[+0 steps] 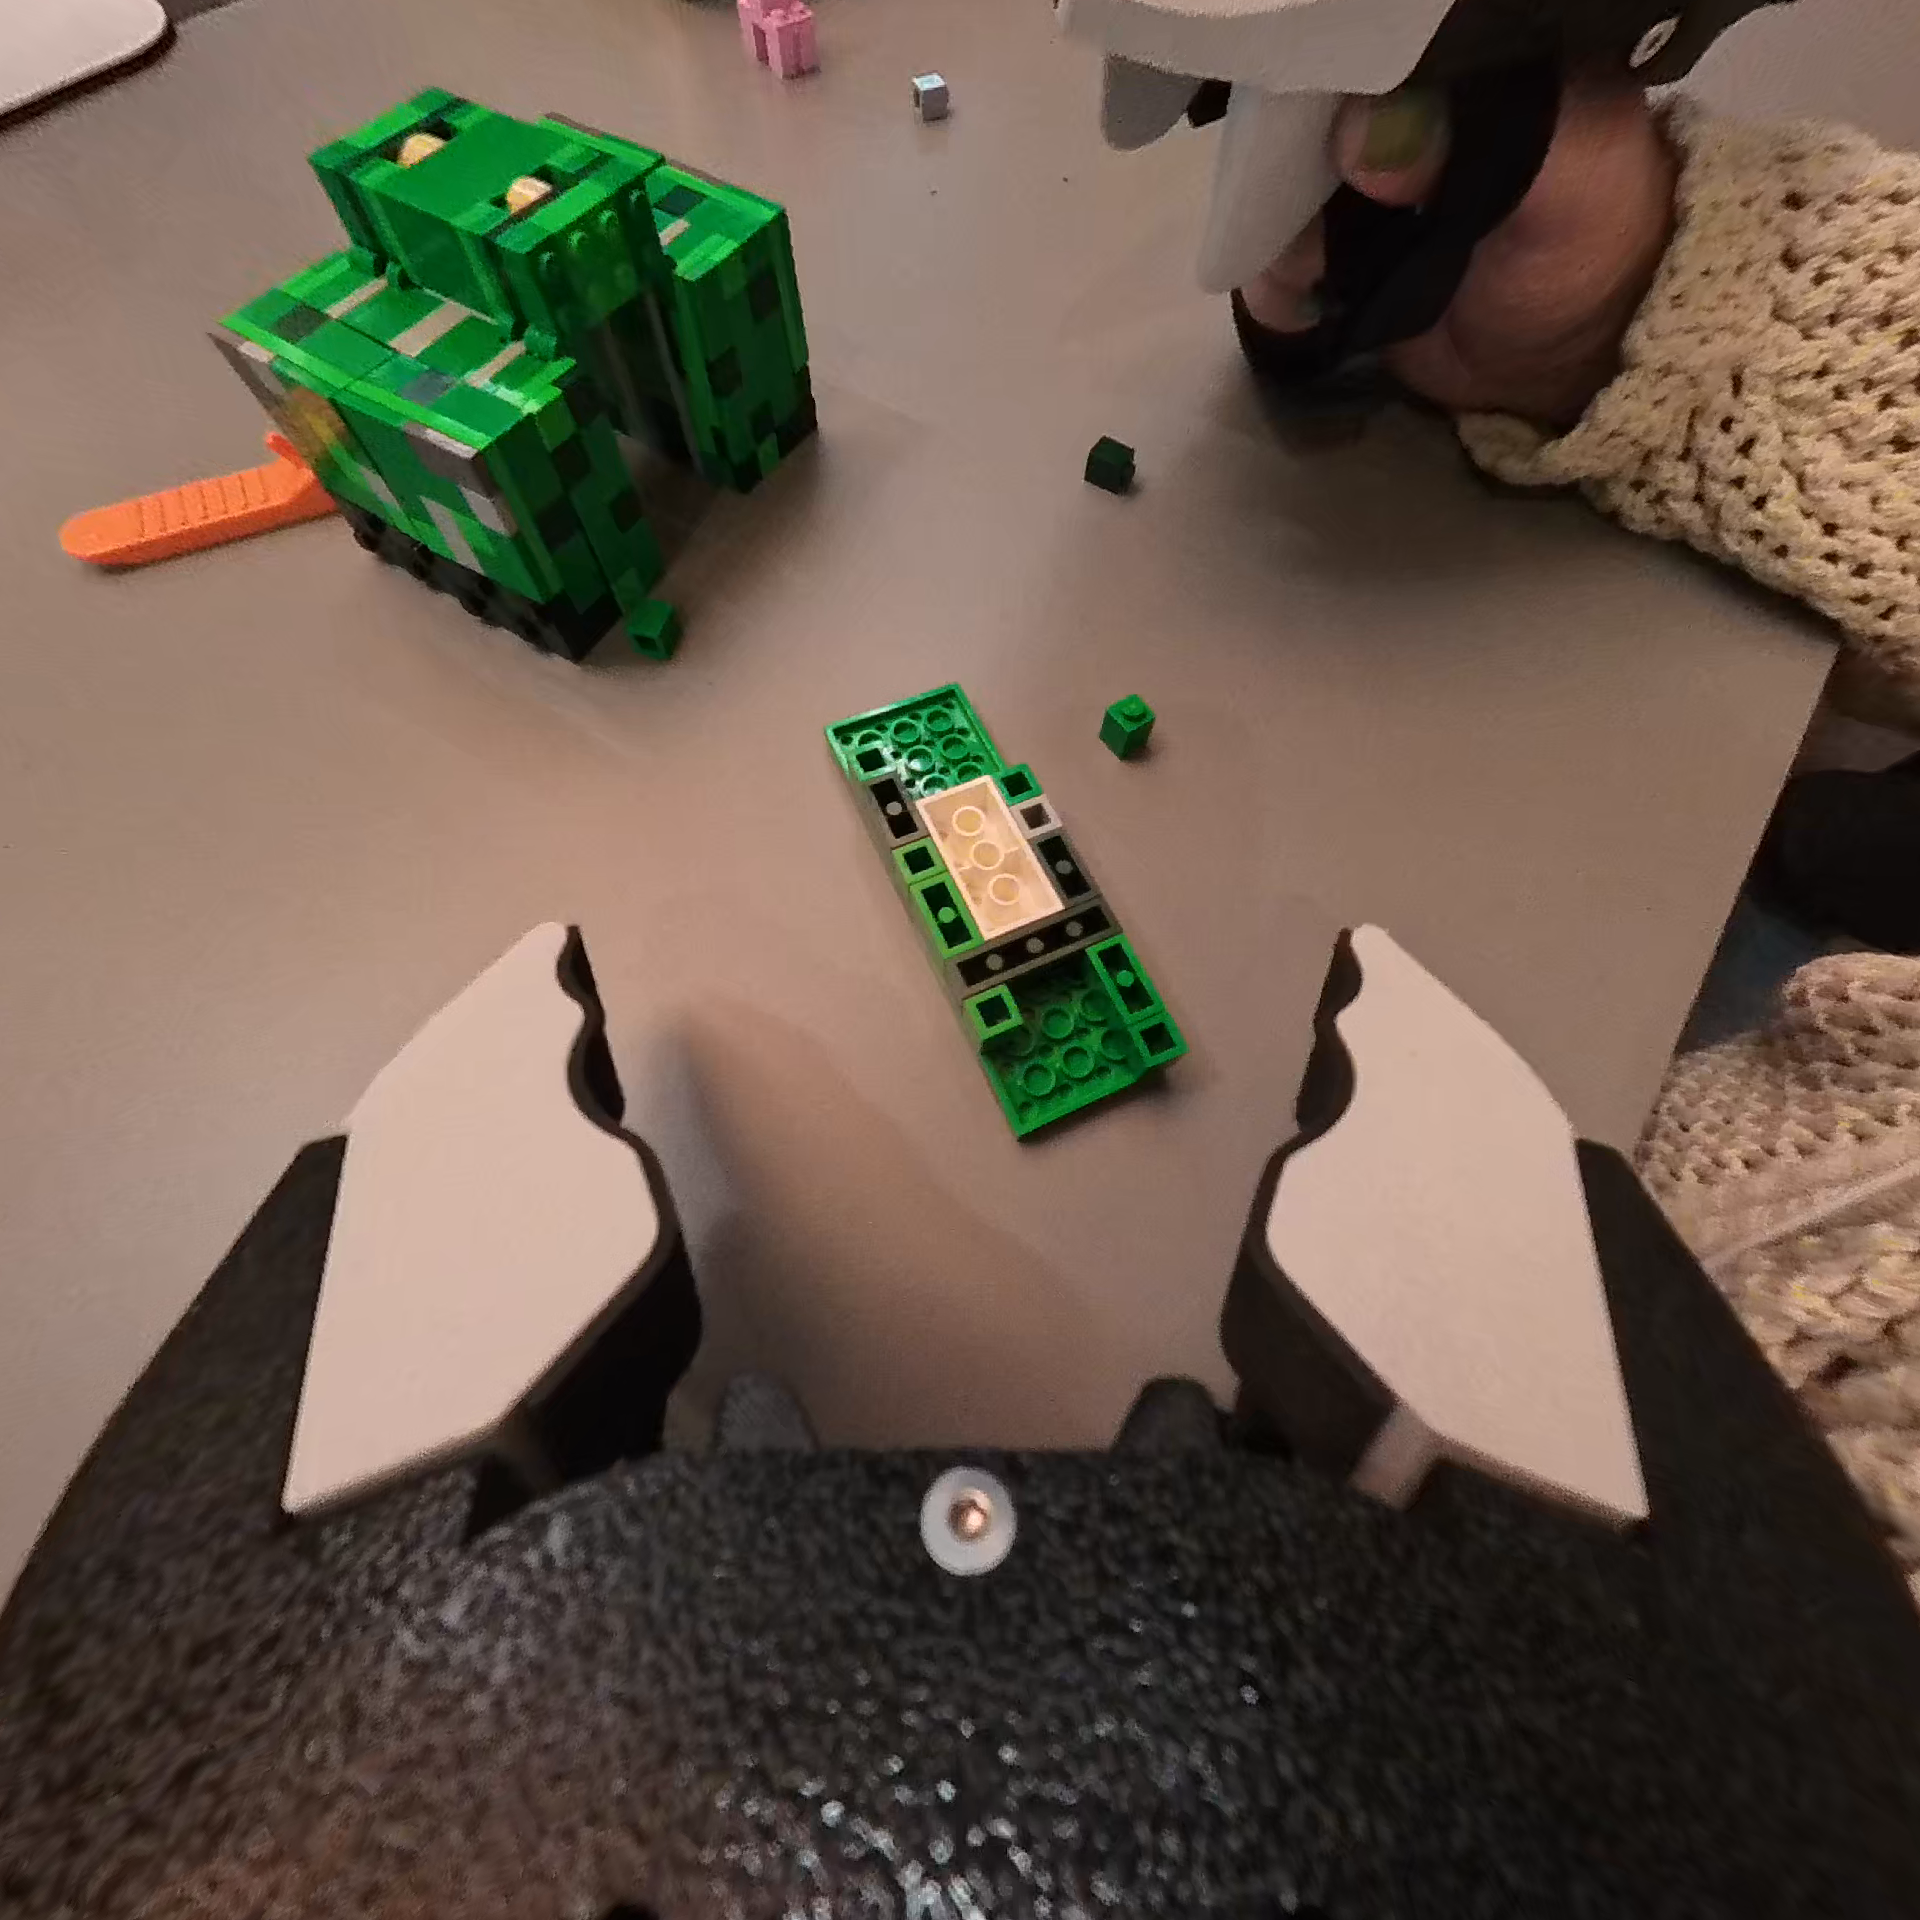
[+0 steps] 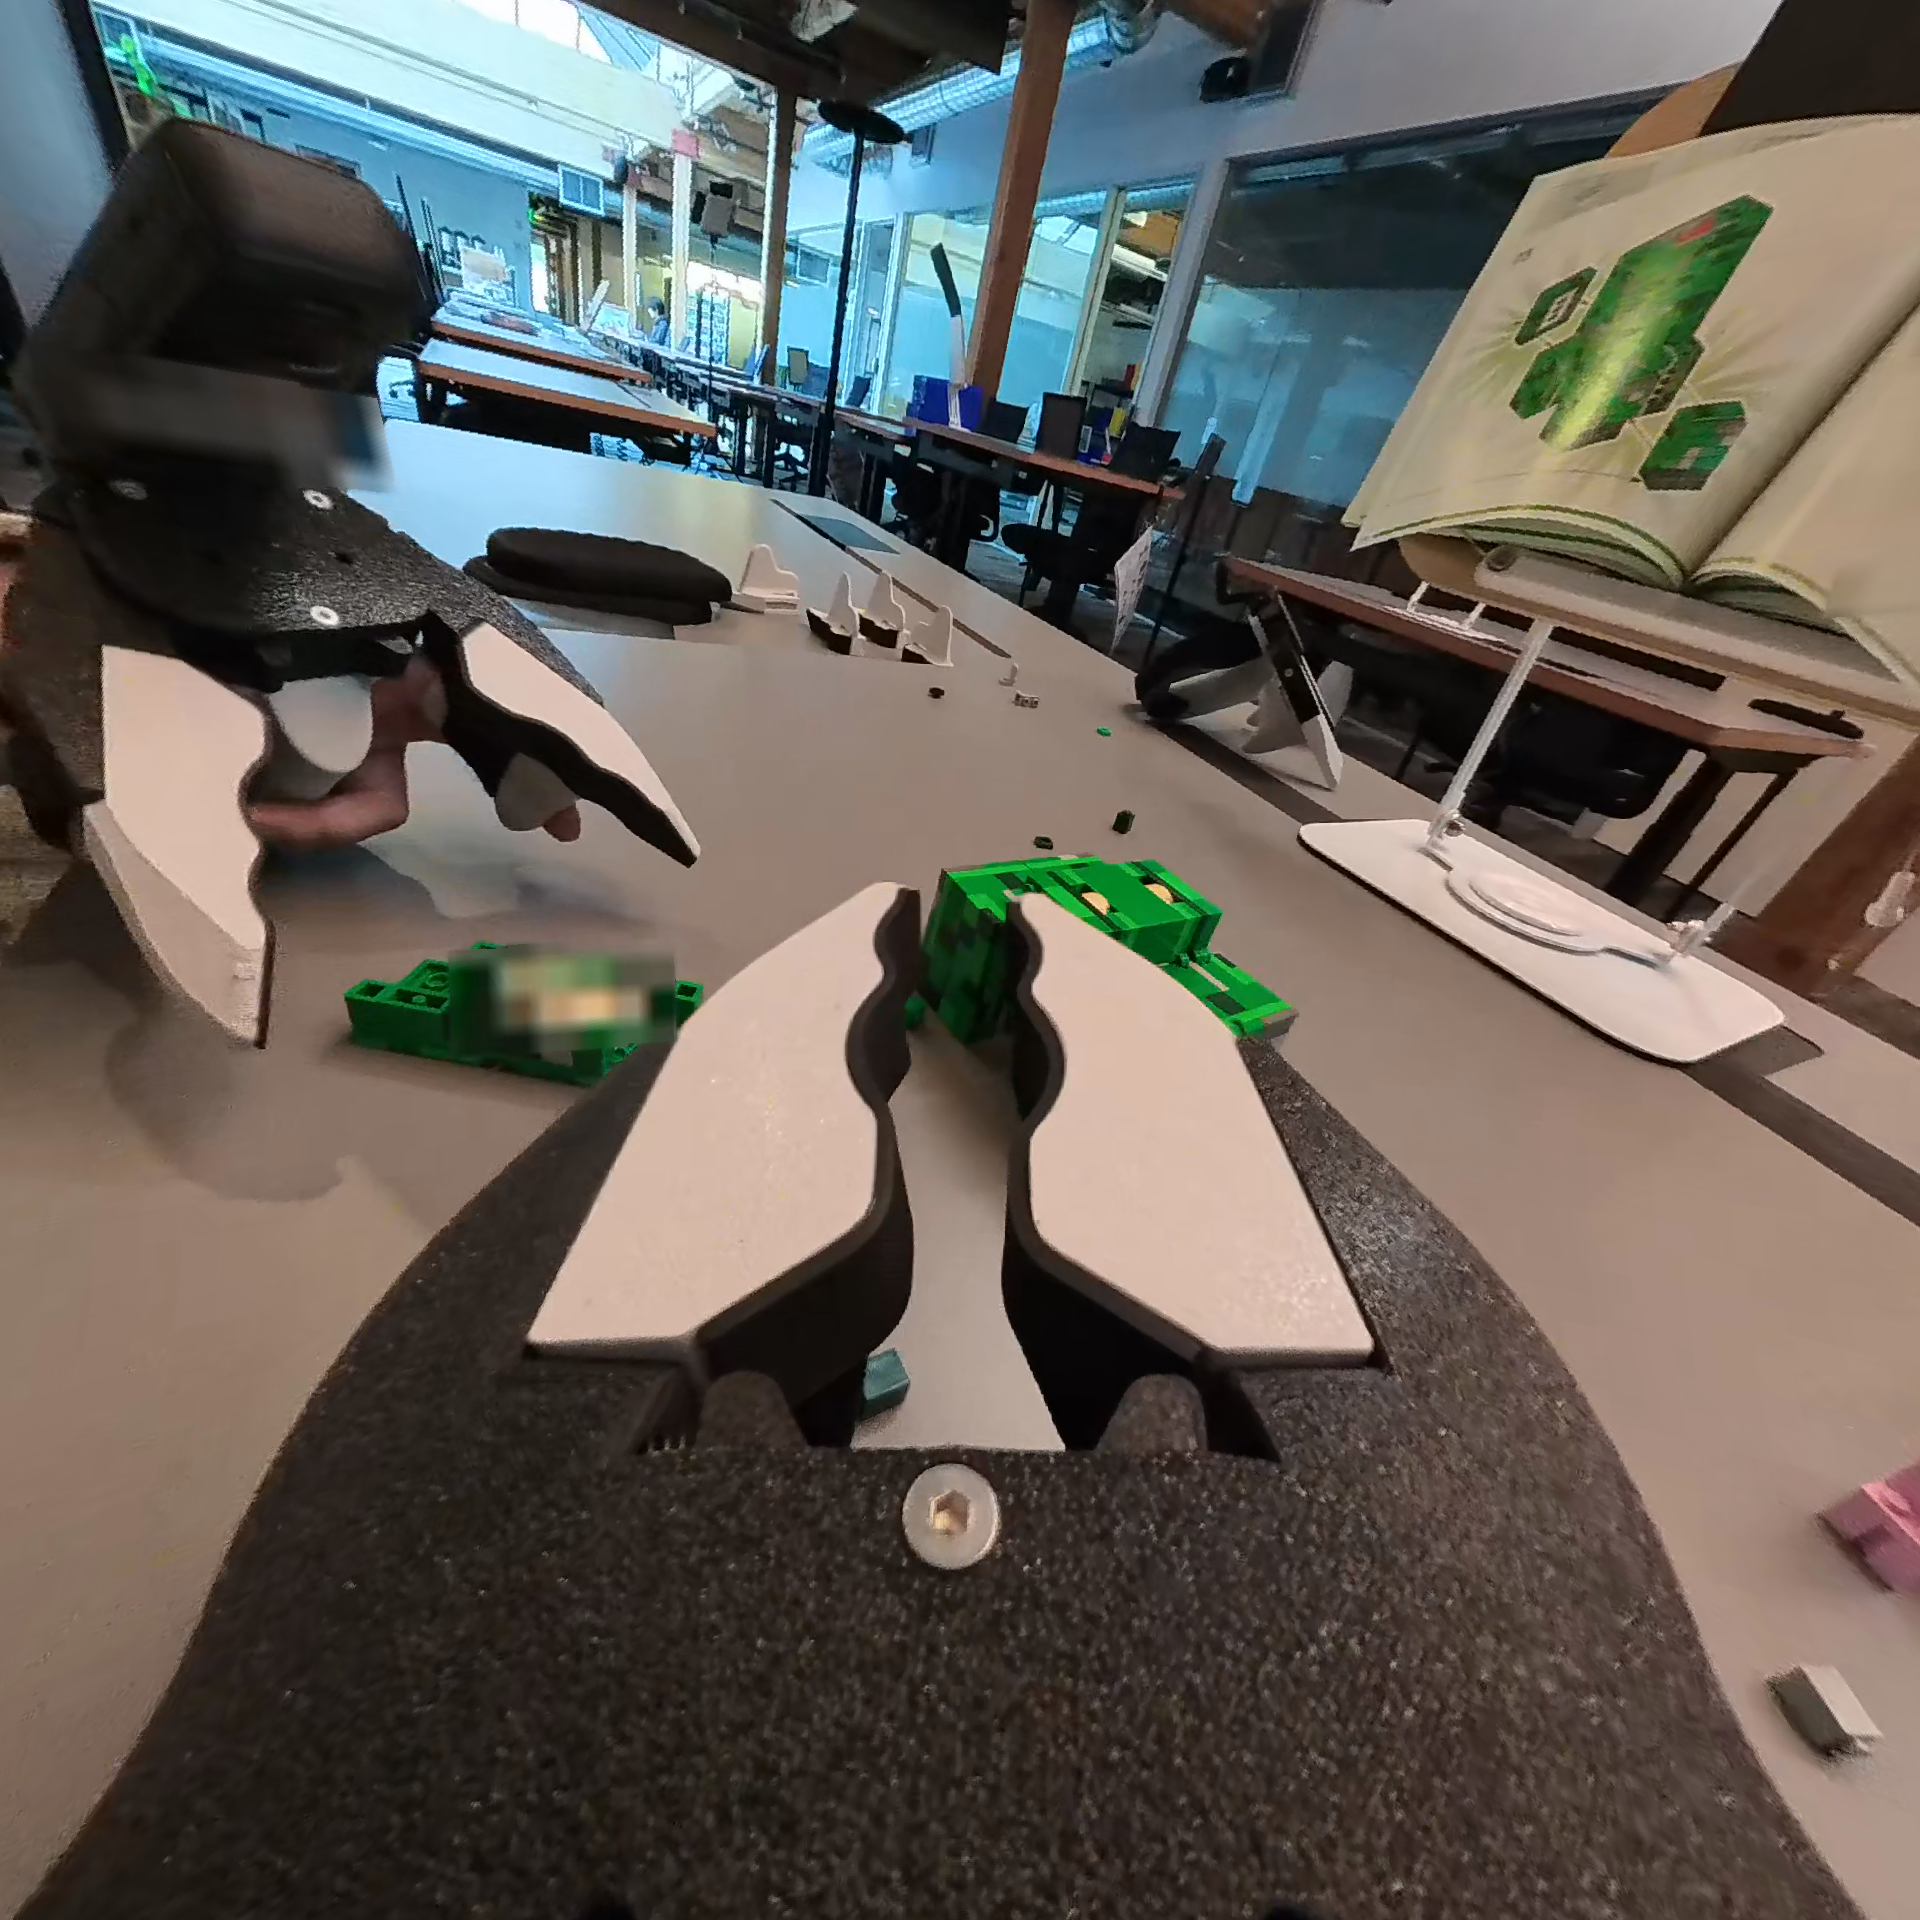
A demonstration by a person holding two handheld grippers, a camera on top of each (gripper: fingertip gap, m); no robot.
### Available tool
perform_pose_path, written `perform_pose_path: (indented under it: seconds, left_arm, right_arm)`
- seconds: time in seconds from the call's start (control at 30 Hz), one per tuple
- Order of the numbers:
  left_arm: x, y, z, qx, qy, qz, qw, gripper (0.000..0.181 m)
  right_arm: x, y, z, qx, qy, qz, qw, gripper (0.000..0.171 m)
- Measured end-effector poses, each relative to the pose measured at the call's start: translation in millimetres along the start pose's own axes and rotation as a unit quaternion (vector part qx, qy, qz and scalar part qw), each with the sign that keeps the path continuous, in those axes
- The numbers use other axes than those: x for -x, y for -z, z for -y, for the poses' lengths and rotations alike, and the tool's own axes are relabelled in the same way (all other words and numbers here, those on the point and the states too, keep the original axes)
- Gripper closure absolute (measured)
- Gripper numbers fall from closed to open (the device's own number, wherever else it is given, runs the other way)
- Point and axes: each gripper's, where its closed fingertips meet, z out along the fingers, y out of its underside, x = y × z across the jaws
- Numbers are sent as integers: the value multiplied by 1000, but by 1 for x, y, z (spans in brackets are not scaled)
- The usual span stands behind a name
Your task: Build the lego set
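A flat green plate assembly [image 1: 1003, 904] with a tan brick on top lies on the grey table [image 1: 312, 831]. My left gripper [image 1: 961, 940] is open and empty, hovering just above and in front of it. A large green block model [image 1: 520, 364] stands at the back left. My right gripper [image 2: 964, 909] has a narrow gap between its fingers and holds nothing; it points at the model [image 2: 1143, 914]. A small dark green brick [image 2: 883, 1382] lies on the table beneath its fingers. The flat assembly [image 2: 405, 1003] and left gripper [image 2: 473, 945] show at left in the right wrist view.
Loose pieces lie about: a green 1x1 brick [image 1: 1127, 724], a dark green one [image 1: 1110, 463], a grey bit [image 1: 931, 96], a pink piece [image 1: 781, 31]. An orange separator [image 1: 187, 514] sits behind the model. An open instruction book [image 2: 1621, 364] rests on a white stand [image 2: 1538, 935]. The table edge [image 1: 1766, 883] is close on the right. My right fingertips sit around 15 cm from my left ones.
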Motion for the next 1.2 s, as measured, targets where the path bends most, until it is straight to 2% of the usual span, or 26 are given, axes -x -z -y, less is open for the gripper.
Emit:
perform_pose_path:
  seconds: [0.2, 0.43, 0.6, 0.83, 1.0, 1.1, 1.2]
  left_arm:
    - [-3, 0, -6, 16, 14, -4, 1000, 54]
    - [3, 0, -16, 46, 2, 54, 997, 55]
    - [4, -3, -16, 56, -13, 108, 993, 69]
    - [-9, -11, -9, 50, -17, 117, 992, 90]
    - [-11, -12, -10, 59, 13, 131, 989, 97]
    - [-9, -12, -9, 73, 16, 145, 987, 104]
    - [-6, -13, -7, 90, -1, 154, 984, 114]
  right_arm:
    - [-7, 3, 3, -14, -14, -12, 1000, 157]
    - [-4, 2, 4, -19, -24, 3, 1000, 157]
    - [16, 0, 8, -30, 0, 59, 998, 155]
    - [41, -2, 8, -36, 0, 173, 984, 152]
    - [51, -5, 2, -28, 60, 216, 974, 152]
    - [63, 0, -12, 13, 91, 270, 958, 152]
    - [64, 5, -20, 35, 113, 276, 954, 152]
